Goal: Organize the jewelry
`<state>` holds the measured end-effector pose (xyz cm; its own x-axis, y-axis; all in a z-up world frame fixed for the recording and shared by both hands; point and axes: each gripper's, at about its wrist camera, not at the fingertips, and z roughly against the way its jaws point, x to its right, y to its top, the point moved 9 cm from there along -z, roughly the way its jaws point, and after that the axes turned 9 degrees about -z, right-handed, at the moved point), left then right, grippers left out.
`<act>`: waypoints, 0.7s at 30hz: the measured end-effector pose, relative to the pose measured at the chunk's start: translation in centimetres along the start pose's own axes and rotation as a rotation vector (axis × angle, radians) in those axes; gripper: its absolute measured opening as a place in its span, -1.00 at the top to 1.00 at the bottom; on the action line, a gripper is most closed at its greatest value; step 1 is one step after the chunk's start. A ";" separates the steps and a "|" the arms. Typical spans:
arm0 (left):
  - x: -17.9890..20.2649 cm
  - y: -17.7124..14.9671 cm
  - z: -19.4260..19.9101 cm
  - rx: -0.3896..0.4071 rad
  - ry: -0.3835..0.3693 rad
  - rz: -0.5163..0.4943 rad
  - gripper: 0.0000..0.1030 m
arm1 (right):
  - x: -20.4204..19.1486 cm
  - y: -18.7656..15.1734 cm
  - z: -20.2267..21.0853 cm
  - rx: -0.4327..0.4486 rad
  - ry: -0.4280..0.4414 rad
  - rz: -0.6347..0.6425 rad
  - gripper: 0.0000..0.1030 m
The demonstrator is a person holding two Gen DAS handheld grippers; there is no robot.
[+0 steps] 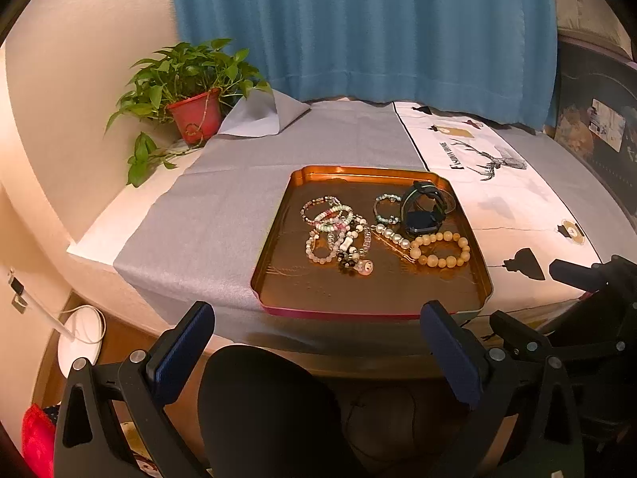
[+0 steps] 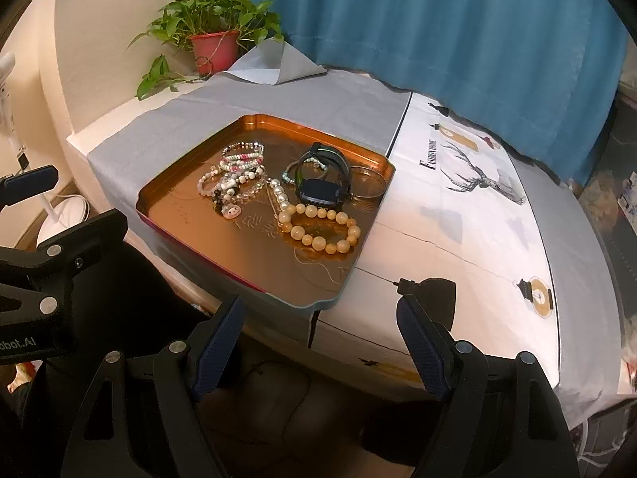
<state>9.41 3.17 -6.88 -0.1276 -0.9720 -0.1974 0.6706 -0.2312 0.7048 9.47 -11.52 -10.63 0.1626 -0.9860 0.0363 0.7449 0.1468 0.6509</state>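
While both grippers' fingers point(image 1: 187, 342) point(image 2: 418, 342) gape wide and empty, the tray point(image 1: 274, 247) near the table's front edge holds tangled bracelets point(image 1: 338, 235) and a watch point(image 1: 422, 209).

The smartwatch point(image 1: 423, 209) stands in front of a thin gold bangle point(image 2: 368, 183), covering part of its ring. The small beaded bracelets point(image 1: 336, 231) lie heaped, too tangled to count or separate. From the left wrist view the right gripper point(image 1: 589, 279) is cut by the frame's edge. The lettering on the white printed cloth point(image 2: 458, 215) is too small to read fully.
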 end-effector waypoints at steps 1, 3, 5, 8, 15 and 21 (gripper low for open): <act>0.0 0.0 0.0 0.000 0.000 0.002 -0.99 | 0.0 0.0 0.0 0.000 -0.002 0.000 -0.54; -0.2 0.0 0.0 -0.002 0.001 0.005 -0.99 | 0.0 0.0 0.0 0.001 0.000 0.000 -0.54; -0.2 -0.1 0.0 -0.004 0.002 0.008 -0.99 | -0.1 0.0 0.0 0.001 -0.001 -0.001 -0.54; -0.2 -0.1 0.0 -0.006 0.004 0.009 -0.99 | -0.1 0.0 0.0 0.002 -0.001 -0.001 -0.54; -0.3 -0.3 0.0 -0.009 0.004 0.015 -0.99 | -0.1 0.0 0.2 0.002 -0.003 0.000 -0.54; -0.3 -0.3 0.0 -0.009 0.005 0.014 -0.99 | -0.2 0.0 0.1 0.003 -0.003 0.000 -0.54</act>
<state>9.23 3.54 -7.05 -0.1151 -0.9748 -0.1911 0.6788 -0.2176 0.7013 9.40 -11.34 -10.54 0.1609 -0.9862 0.0387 0.7431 0.1468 0.6529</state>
